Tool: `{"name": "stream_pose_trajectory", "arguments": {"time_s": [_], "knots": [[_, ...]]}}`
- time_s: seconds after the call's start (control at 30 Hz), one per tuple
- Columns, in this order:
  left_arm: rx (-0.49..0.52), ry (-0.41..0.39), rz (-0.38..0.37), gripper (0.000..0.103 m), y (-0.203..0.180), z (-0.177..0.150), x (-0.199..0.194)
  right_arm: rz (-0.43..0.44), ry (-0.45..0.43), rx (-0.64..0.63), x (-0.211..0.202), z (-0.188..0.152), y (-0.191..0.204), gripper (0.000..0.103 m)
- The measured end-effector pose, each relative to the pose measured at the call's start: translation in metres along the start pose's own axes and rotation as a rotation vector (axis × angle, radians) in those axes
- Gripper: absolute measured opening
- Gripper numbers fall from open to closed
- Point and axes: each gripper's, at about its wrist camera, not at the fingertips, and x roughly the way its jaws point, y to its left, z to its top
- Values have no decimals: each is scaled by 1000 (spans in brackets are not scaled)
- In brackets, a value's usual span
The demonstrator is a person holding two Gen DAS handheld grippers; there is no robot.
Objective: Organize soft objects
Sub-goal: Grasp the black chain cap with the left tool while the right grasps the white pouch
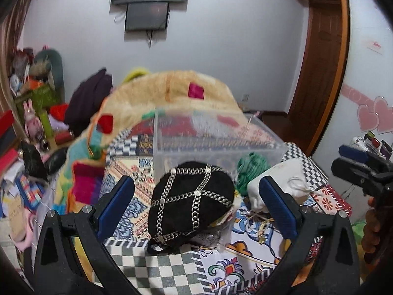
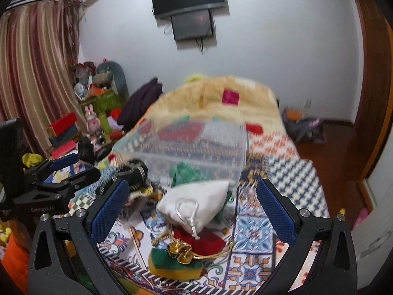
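Observation:
A black cap with silver chain trim lies on the patterned bedspread, between the fingers of my open left gripper. A white drawstring pouch lies between the fingers of my open right gripper; it also shows in the left wrist view. A red, green and yellow pouch with gold bells lies just in front of it. A green knitted item sits behind, against a clear plastic box. The box also shows in the right wrist view. Neither gripper holds anything.
A fluffy beige blanket is heaped at the far end of the bed. Cluttered shelves and boxes stand to the left. A wooden door is at the right. The right gripper appears at the right edge of the left wrist view.

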Motion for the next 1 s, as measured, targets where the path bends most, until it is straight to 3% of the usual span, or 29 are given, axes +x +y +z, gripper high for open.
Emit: {"name": "stream_pose_trajectory", "arguments": {"time_s": [0.1, 0.23, 0.5, 0.63, 0.83, 0.9, 1.0], "knots": [[-8, 38, -13, 89, 1, -4, 17, 9, 65, 21, 18, -5, -8, 92], [4, 87, -26, 82, -1, -9, 33, 41, 147, 63, 37, -12, -16, 74], [15, 136, -87, 55, -2, -17, 44, 116, 210, 88, 49, -19, -14, 45], [11, 143, -114, 42, -2, -18, 41, 143, 226, 83, 49, -21, -10, 22], [2, 129, -115, 23, 1, -18, 30, 161, 200, 72, 43, -18, -9, 14], [-5, 121, -117, 12, 3, -16, 24, 170, 184, 75, 38, -16, -8, 13], [-17, 100, -113, 12, 5, -11, 17, 185, 152, 78, 31, -11, -8, 12]]}}
